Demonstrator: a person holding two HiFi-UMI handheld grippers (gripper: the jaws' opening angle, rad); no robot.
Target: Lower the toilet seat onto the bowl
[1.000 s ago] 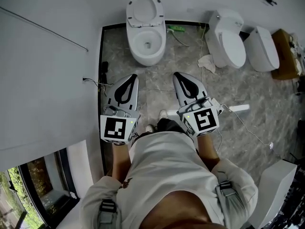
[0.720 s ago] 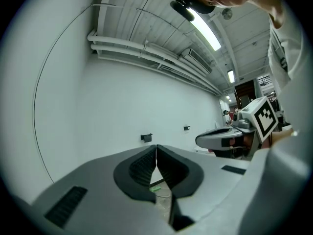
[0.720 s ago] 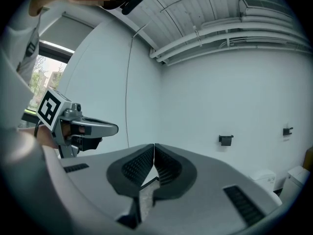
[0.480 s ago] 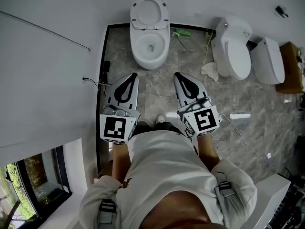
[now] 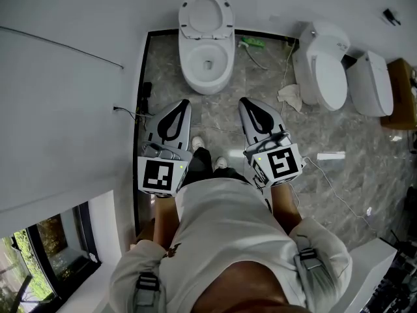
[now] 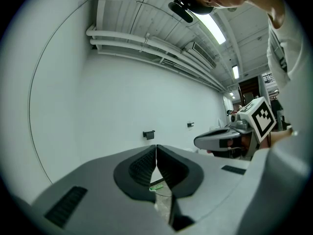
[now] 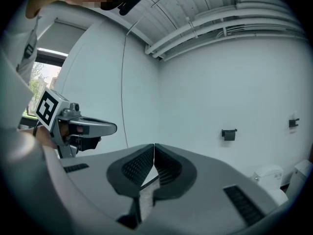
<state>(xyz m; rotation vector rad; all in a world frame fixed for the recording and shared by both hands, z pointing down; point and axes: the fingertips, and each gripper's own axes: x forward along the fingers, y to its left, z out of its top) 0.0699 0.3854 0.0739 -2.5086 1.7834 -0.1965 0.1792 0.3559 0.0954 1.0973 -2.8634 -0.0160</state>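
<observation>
Nearest to the camera, the person's pale shirt fills the lower frame, with both grippers held out level in front of the waist. The left gripper (image 5: 180,105) has its jaws pressed together with nothing between them, and the right gripper (image 5: 245,103) is the same: pads touching, empty. Both gripper views look mostly at the bare wall. A shoe (image 5: 197,143) shows on the marbled floor (image 5: 221,119) between the two tools, and thin cables (image 5: 133,116) trail along the floor by the left wall.

Farther on, well clear of both tips, stands the toilet. Its bowl (image 5: 207,87) is uncovered, and the toilet seat (image 5: 185,19) is upright against the back wall, not yet lowered. Two spare toilets (image 5: 320,67) lie off to the right.

From here the risks look plain enough. Closed jaws can only nudge the seat, so a tip may slide off the smooth ring. Once tipped past balance with no hold on it, the seat would likely drop and slam. The loose cables could also catch a foot on the approach.
</observation>
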